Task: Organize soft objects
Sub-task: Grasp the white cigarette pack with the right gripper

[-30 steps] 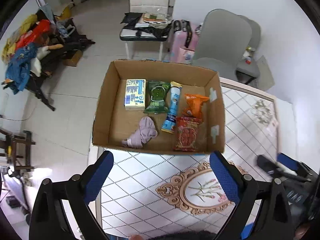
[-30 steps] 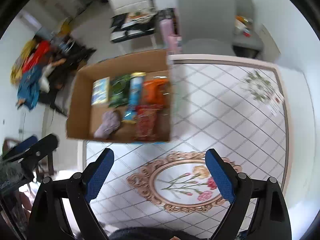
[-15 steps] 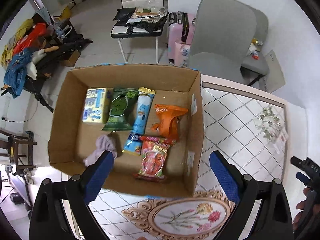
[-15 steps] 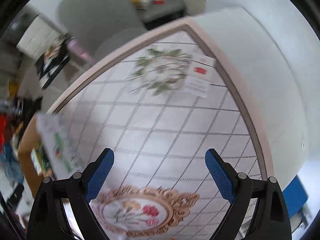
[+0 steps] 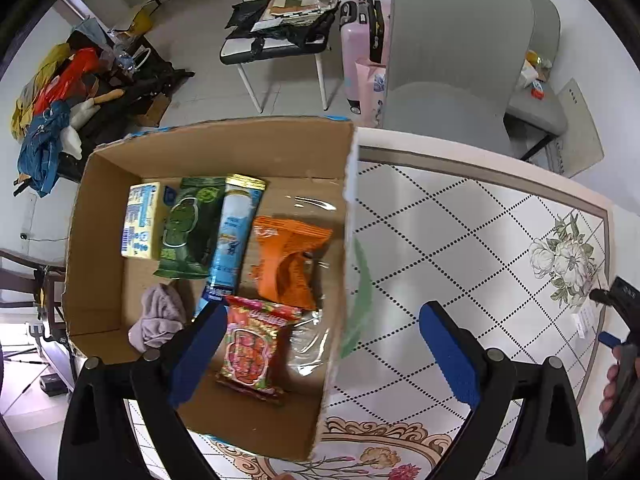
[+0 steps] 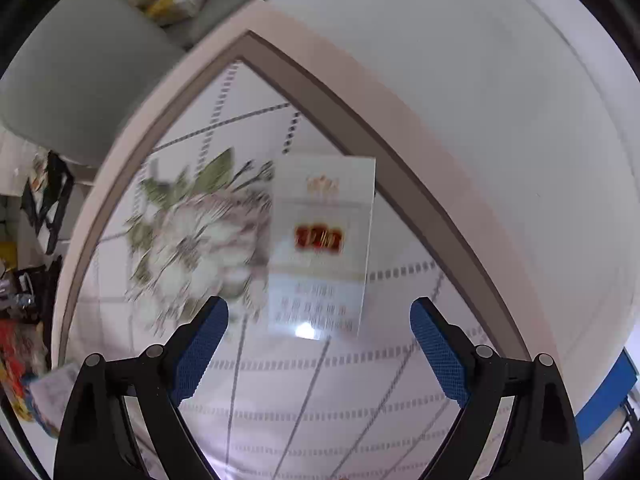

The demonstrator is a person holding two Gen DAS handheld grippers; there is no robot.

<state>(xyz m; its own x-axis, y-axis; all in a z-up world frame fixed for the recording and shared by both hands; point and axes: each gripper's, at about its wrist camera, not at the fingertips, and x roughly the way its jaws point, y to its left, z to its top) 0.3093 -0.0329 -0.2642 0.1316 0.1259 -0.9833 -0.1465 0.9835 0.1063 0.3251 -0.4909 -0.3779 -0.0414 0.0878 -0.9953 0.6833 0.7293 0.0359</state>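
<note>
In the left wrist view, the left gripper point(image 5: 320, 344) hung with its blue pads spread wide and nothing between them, above the right wall of a cardboard box point(image 5: 100, 248) standing on the patterned table point(image 5: 460, 240). Inside the box lay a yellow packet point(image 5: 140, 220), a green packet point(image 5: 188, 228) just beside it, a long blue packet point(image 5: 236, 236), an orange bag point(image 5: 288, 256), a red snack packet point(image 5: 252, 344) near the front, and a crumpled lilac cloth point(image 5: 158, 316) at the front left of the box floor. A grey chair point(image 5: 452, 80) stood behind the table, with a pink suitcase point(image 5: 362, 40) beside it. The right gripper point(image 5: 618, 332) showed only at the right edge, too cut off there to judge.

In the right wrist view, the right gripper point(image 6: 318, 340) was likewise open and empty, its pads wide apart over the table corner point(image 6: 360, 380). A white card point(image 6: 324, 240) with red print lay flat ahead of it, beside a printed flower point(image 6: 192, 240). This view was blurred.
</note>
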